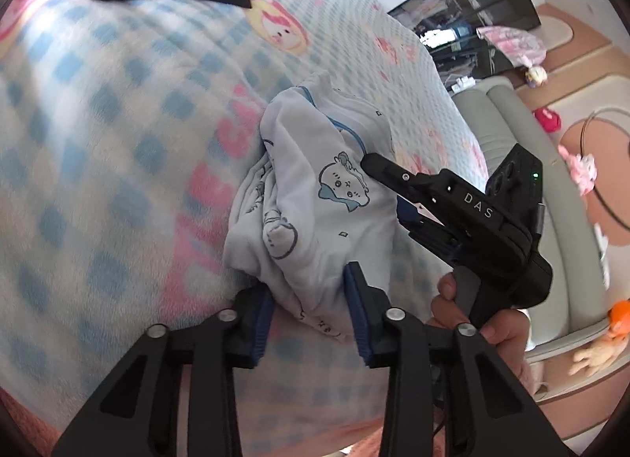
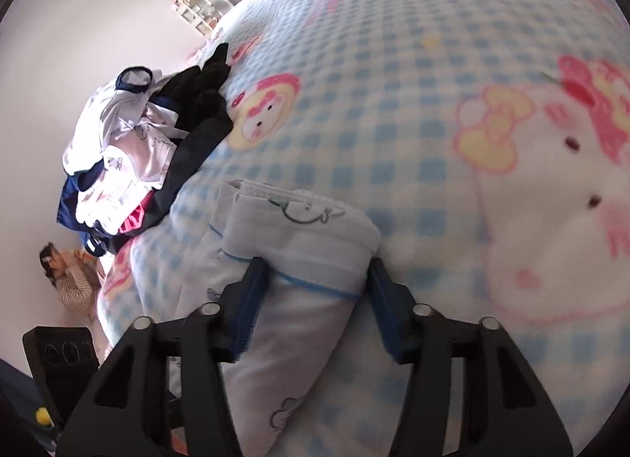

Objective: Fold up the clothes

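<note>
Garment [image 1: 315, 197] folded, pale white; blue piping, cartoon prints.

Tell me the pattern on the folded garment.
Pale blue-white garment with small outlined cartoon animals and blue piping, clearest in the left wrist view.

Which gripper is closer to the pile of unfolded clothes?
Neither clearly. Both the left gripper and right gripper straddle the folded white garment, away from the clothes pile across the blanket.
</note>
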Motion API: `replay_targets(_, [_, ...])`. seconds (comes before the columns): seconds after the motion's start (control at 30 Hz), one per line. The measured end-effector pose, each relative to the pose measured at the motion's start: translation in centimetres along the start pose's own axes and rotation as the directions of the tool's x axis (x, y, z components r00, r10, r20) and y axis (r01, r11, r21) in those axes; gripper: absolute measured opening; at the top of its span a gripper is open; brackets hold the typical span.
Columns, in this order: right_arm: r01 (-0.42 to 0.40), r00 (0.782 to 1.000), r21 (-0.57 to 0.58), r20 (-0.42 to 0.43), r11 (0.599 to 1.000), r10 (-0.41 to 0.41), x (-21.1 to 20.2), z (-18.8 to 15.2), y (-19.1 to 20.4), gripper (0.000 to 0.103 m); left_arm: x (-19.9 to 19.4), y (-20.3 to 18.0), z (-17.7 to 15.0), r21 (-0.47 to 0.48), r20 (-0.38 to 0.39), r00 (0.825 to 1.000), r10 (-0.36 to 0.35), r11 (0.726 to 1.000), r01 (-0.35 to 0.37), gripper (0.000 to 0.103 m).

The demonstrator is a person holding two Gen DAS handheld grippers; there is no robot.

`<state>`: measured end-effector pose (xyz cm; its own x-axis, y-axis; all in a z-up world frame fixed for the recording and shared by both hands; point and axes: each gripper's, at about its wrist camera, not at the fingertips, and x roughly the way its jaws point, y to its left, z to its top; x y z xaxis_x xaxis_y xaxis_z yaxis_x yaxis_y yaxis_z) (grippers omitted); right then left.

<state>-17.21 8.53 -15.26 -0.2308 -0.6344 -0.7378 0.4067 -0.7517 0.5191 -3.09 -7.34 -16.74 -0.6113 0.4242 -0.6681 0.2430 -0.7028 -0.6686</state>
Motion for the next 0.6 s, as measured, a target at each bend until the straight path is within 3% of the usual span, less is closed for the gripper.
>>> replay_targets(0.1, [0.01,1.0,0.017,0.013,1.0,-0.011,-0.9,-0.6,0.1,0.033,-0.6,0.0,0.2,0.021,0.009,1.0,0.009,1.0,-0.009,0.026])
replay_targets(0.2, [0.032,0.999,0.015,0.028,0.999,-0.032,-2.7,-1.2,1.0,0.029,-1.5,-0.1,0.7,0.057,0.022,0.999,0.024,0.998,-0.025,0.026])
replay_targets(0.33, [0.044,0.999,0.016,0.025,0.999,-0.044,-4.8,-2.8,2.1,0.027,-2.9,1.0,3.2,0.053,0.077,0.997,0.026,0.998,-0.03,0.026])
replay_targets(0.4, [0.04,0.999,0.028,0.015,0.999,-0.04,-5.7,-3.8,2.4,0.026,-3.1,2.1,4.6,0.004,0.1,0.995,-0.011,1.0,0.01,0.025])
replay_targets(0.5, [0.056,0.998,0.013,-0.021,0.998,-0.056,-6.2,-5.3,3.1,0.026,-2.1,3.3,5.5,-0.064,0.088,0.996,-0.013,0.998,0.019,0.024])
replay_targets(0.6, [0.099,0.995,-0.002,-0.033,0.995,-0.099,-6.7,-6.3,3.3,0.029,-1.7,3.2,5.3,-0.054,0.086,0.996,-0.004,0.999,0.009,0.028])
